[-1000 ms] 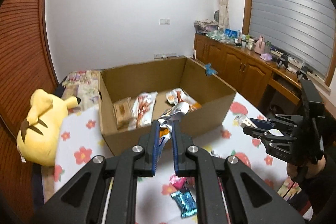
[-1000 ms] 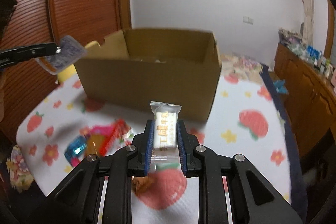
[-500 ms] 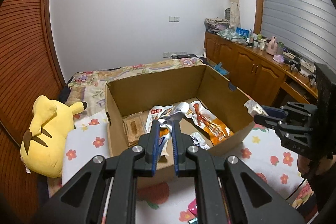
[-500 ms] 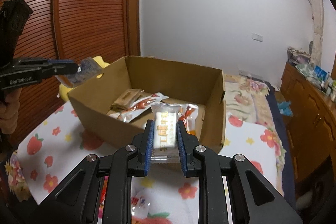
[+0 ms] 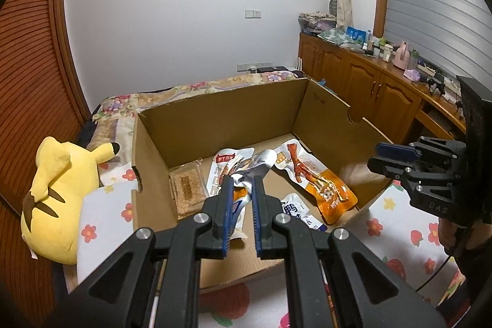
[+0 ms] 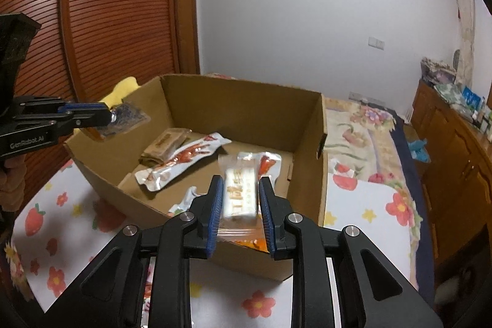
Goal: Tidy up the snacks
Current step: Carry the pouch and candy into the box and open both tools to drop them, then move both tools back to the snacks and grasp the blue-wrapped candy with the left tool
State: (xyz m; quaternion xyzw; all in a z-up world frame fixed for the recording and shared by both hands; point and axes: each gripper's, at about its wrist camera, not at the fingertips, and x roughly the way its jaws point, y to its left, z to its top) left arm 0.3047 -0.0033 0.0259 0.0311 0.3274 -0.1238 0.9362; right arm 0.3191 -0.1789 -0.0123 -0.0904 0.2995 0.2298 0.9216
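Observation:
An open cardboard box stands on a flower-print cloth, also in the right wrist view. It holds several snack packets, among them an orange one and a brown bar. My left gripper is shut on a silver and orange snack packet above the box's near wall; it also shows in the right wrist view. My right gripper has parted jaws around a blurred white snack packet over the box's edge; it also shows in the left wrist view.
A yellow plush toy lies left of the box. A wooden cabinet with clutter runs along the right wall. A wooden slatted door stands behind the box. A patterned bed cover lies beyond the box.
Both grippers moved forward over the box. The right gripper's jaws have opened wider, and the white packet between them now looks blurred and loose.

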